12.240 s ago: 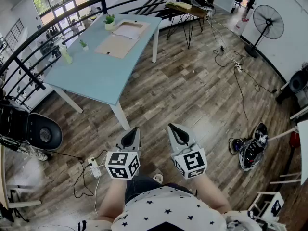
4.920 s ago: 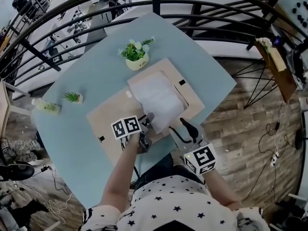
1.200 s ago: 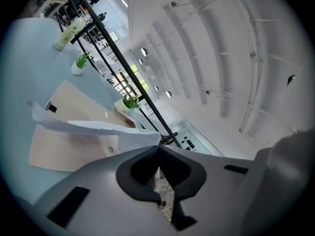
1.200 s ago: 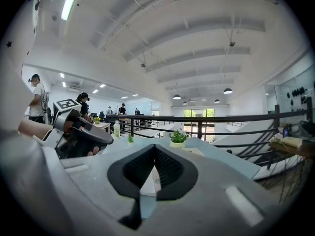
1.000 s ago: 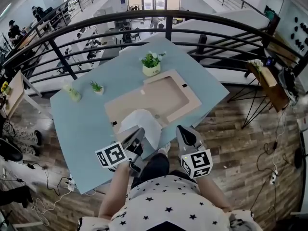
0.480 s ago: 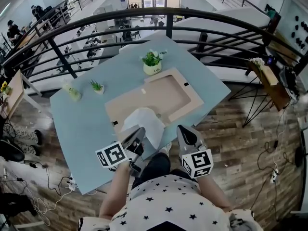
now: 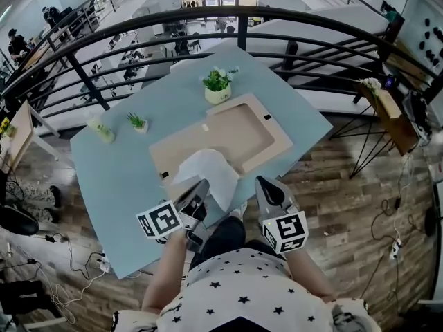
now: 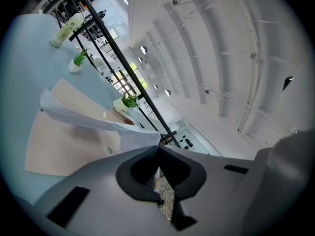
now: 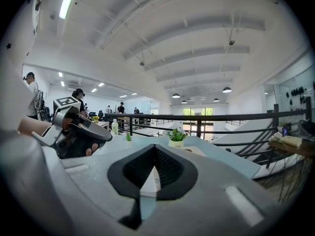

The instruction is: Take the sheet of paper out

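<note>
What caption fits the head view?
Left tool holds the paper at the table's near edge; the tray is empty.

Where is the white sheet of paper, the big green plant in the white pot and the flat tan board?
white sheet of paper (image 7: 208, 175): head view, its middle.
big green plant in the white pot (image 7: 217, 96): head view, the pot.
flat tan board (image 7: 239, 133): head view, its sunken middle.

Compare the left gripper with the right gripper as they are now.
The left gripper is shut on the sheet of paper and holds it raised off the table. The right gripper is shut on nothing. In the head view the left gripper slants up and to the right, while the right gripper slants up and to the left. Both have their jaws together and sit near the table's near edge.
</note>
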Demonstrator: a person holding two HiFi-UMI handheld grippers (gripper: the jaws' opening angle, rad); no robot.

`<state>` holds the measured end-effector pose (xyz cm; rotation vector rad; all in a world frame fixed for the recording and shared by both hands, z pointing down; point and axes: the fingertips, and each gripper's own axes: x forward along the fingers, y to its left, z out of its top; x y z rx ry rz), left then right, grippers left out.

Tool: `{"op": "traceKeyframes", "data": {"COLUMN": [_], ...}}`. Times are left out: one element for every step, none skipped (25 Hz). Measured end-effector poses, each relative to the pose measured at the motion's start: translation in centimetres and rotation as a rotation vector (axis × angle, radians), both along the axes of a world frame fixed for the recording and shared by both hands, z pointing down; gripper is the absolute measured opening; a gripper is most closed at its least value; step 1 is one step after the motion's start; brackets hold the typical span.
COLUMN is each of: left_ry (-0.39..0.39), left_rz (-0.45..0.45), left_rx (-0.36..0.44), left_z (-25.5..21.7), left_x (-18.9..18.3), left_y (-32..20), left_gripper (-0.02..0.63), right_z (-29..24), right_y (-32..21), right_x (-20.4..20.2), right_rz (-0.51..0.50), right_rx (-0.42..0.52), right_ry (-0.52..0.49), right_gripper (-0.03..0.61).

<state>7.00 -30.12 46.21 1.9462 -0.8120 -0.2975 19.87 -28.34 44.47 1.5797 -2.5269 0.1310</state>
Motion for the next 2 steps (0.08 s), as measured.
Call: {"op": "traceKeyframes", "data": {"left_ry": [0.000,0.000], "left_rz": [0.001,0.001], "left_rx": [0.001,0.001], "left_z": [-0.01,-0.02], "left_x": [0.01,0.01], "left_y": [-0.06,-0.12], "left_gripper": [0.002,0.002], "right_z": [0.00,-0.01], "right_y": [-0.09,-0.18], "right_x": [0.05,0.10], "right_rz": [0.001,0.003], "right_rx": [0.000,0.001], "right_ry": [0.001,0.001], "right_gripper": [0.005,0.006]}}
